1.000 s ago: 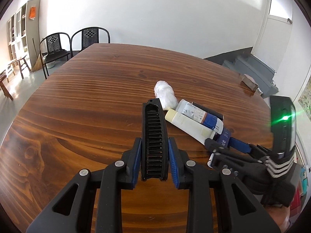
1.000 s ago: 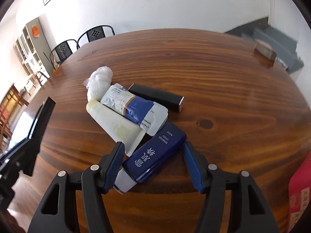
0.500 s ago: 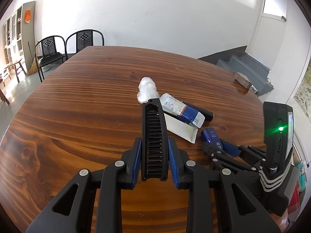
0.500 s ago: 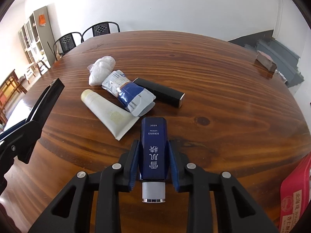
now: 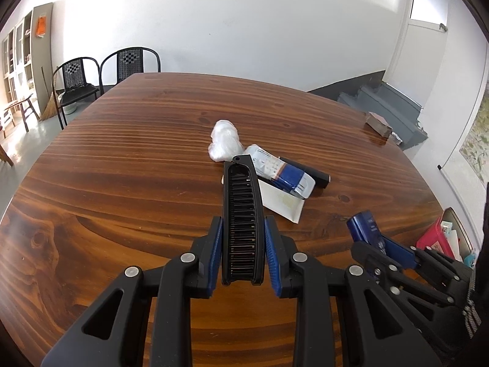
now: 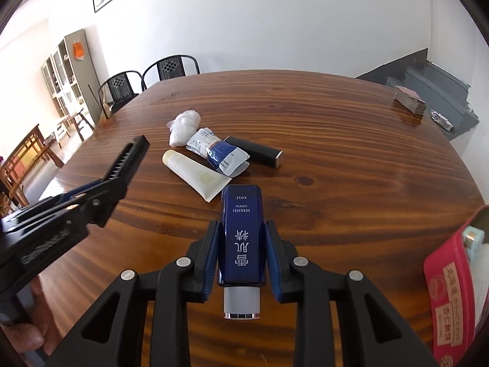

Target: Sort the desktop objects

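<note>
My left gripper (image 5: 242,241) is shut on a black folding comb (image 5: 242,211) and holds it above the wooden table (image 5: 122,183). My right gripper (image 6: 241,244) is shut on a dark blue lotion bottle (image 6: 241,232), silver cap toward me, lifted off the table. On the table lie a white plastic bag (image 6: 184,123), a blue and white pouch (image 6: 217,150), a cream tube (image 6: 195,174) and a black stick (image 6: 253,150). The left gripper with the comb (image 6: 128,159) shows at the left of the right wrist view. The bottle (image 5: 365,226) shows at the right of the left wrist view.
A red tin box (image 6: 452,290) stands at the table's right edge. A small brown block (image 6: 409,99) lies at the far right of the table. Two black chairs (image 5: 101,73) stand beyond the far left end.
My right gripper closed on the blue bottle and lifted it off the table toward me. My left gripper kept the comb and rose slightly.
</note>
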A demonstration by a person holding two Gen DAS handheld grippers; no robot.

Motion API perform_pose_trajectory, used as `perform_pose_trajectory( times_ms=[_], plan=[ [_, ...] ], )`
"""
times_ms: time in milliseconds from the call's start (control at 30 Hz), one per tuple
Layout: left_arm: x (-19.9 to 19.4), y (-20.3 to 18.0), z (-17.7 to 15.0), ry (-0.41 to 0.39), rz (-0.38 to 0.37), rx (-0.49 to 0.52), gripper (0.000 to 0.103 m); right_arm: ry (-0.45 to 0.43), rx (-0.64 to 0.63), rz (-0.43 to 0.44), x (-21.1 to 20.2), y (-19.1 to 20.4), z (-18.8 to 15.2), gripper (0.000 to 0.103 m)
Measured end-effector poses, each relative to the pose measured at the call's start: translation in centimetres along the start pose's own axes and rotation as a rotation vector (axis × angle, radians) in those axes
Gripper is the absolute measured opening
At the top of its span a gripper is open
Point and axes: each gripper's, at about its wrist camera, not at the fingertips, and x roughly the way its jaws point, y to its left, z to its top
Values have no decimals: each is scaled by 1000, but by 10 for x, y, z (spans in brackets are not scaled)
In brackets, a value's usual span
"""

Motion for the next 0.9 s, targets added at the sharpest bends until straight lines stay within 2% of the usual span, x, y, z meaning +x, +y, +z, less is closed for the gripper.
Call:
perform_pose_trajectory(
  times_ms=[267, 533, 900],
  plan=[
    [-8, -16, -4, -13, -28, 21, 29, -45, 38, 15, -29, -12, -12, 32],
    [-14, -47, -15, -16, -84, 51, 29, -120, 86, -18, -65, -37, -31, 32],
    [-22, -86, -24, -18, -123, 98, 29, -228, 152, -75, -115, -75, -54, 32]
  ],
)
